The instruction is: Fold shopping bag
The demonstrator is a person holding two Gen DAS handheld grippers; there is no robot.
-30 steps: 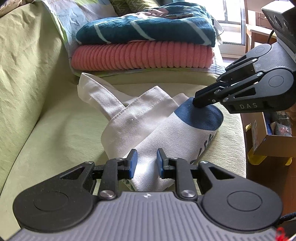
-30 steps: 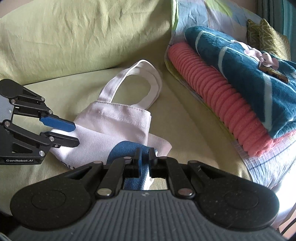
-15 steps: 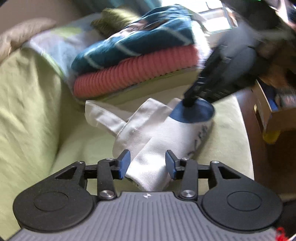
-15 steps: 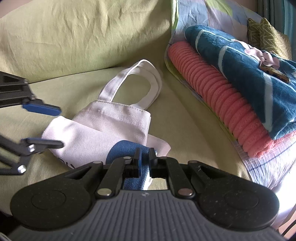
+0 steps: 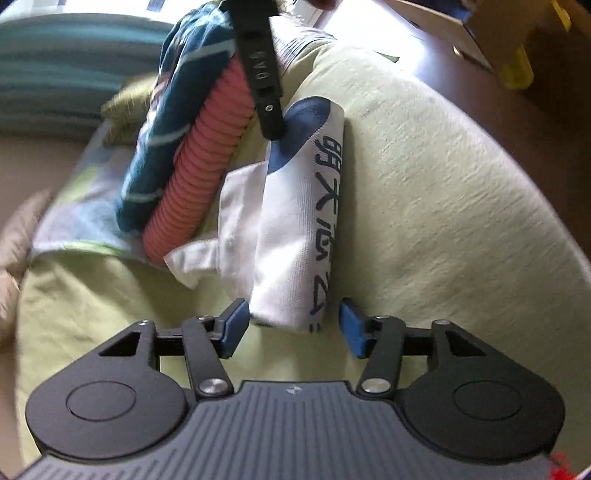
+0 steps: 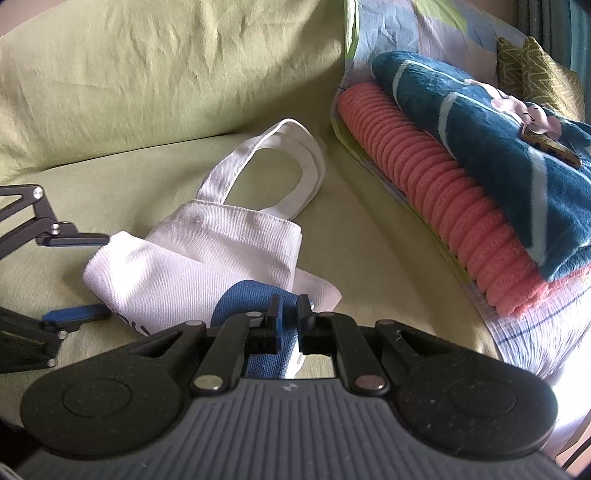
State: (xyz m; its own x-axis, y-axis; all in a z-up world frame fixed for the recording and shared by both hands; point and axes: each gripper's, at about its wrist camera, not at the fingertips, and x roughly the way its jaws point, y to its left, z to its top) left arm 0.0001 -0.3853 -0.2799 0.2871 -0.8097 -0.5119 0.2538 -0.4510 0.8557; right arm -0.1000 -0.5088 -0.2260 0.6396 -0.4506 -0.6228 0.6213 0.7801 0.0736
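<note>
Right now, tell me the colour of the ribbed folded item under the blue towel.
Coral pink ribbed item; the right wrist view shows it best.

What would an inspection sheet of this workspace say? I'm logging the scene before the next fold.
Surface: green sofa seat, wrinkled, with the bag lying on it.
Job's things: white bag partly folded, blue patch at one end, handles lying flat and spread out.
Clutter: pink blanket with a blue towel stacked on it, beside the bag.
Grippers: left gripper open, its fingers either side of the bag's end; right gripper shut on the blue patch.
Cables: nothing seen.
Surroundings: cardboard box off the sofa's edge; patterned cushion behind the stack.
</note>
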